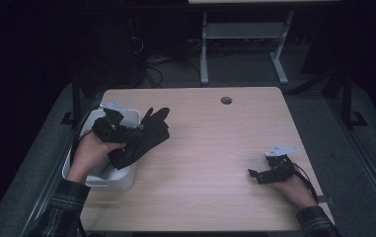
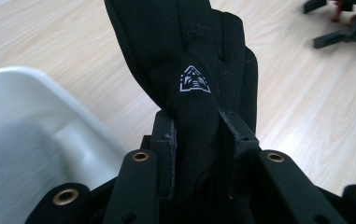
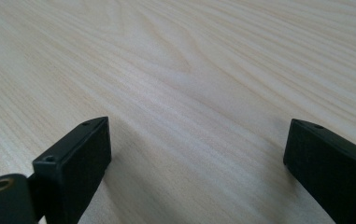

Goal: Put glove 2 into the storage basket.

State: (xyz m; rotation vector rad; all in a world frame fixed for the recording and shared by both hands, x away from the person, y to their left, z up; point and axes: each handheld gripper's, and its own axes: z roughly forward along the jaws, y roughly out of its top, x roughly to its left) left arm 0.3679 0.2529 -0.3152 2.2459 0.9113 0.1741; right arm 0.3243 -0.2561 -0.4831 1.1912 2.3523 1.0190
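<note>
A black glove (image 1: 143, 136) with a small white emblem (image 2: 194, 80) hangs in the air above the right rim of a white bin (image 1: 126, 180) at the table's left. My left gripper (image 1: 133, 134) is shut on the glove; its two pads (image 2: 168, 144) press the fabric from both sides, and the glove's fingers stick up past them (image 2: 185, 42). My right gripper (image 1: 255, 175) rests low over the table near the right front edge. Its jaws stand wide apart, with bare wood between its pads (image 3: 80, 158).
The light wooden table (image 1: 210, 148) has a round cable hole (image 1: 226, 100) at the back. The white bin hangs partly over the table's left edge. A desk frame (image 1: 244, 34) and cables stand on the dark floor behind the table.
</note>
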